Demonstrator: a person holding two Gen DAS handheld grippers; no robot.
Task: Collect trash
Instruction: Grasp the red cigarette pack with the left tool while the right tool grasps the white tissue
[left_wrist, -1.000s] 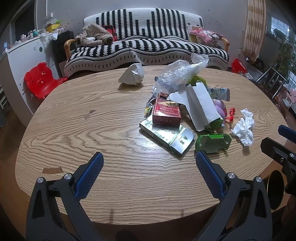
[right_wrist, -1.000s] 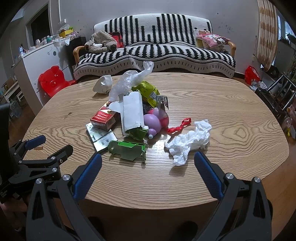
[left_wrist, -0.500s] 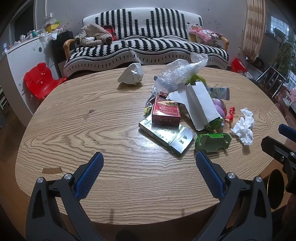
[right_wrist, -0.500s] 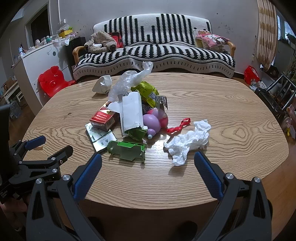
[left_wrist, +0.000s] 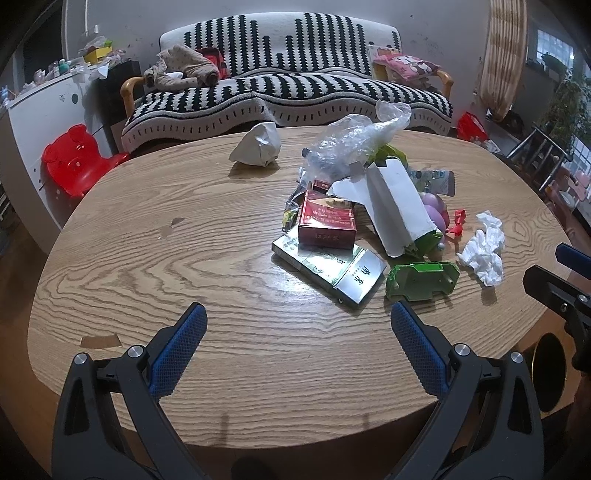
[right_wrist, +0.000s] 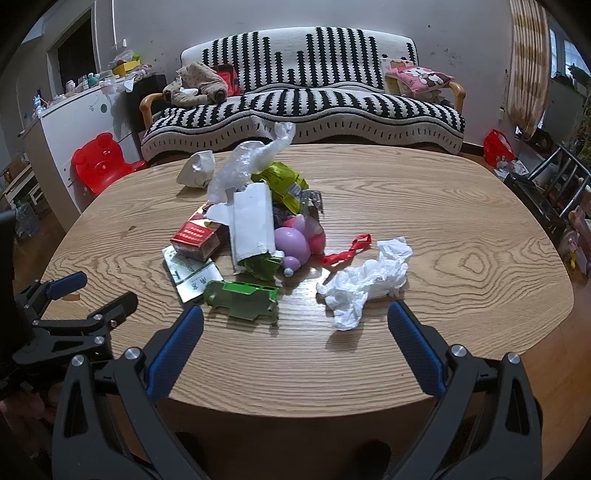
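Observation:
A heap of trash lies mid-table: a red cigarette pack (left_wrist: 327, 221) (right_wrist: 195, 238), a flat silver-green carton (left_wrist: 328, 269), a white paper box (left_wrist: 397, 206) (right_wrist: 251, 223), clear plastic wrap (left_wrist: 351, 142), a green plastic piece (left_wrist: 421, 280) (right_wrist: 243, 299), a purple egg shape (right_wrist: 291, 242), a red ribbon (right_wrist: 347, 251), a crumpled white tissue (left_wrist: 484, 253) (right_wrist: 369, 280) and a crumpled paper ball (left_wrist: 256, 146) (right_wrist: 197, 170). My left gripper (left_wrist: 297, 332) is open and empty over the table's near edge. My right gripper (right_wrist: 295, 332) is open and empty, just short of the green piece and tissue.
The oval wooden table (left_wrist: 184, 258) (right_wrist: 461, 236) has a striped sofa (left_wrist: 288, 92) behind it. A red bear chair (left_wrist: 74, 162) and a white cabinet (left_wrist: 40, 118) stand at the left. A round dark bin opening (left_wrist: 548, 373) shows below the table's right edge.
Both grippers have crept slightly toward the trash heap. Nothing on the table has moved.

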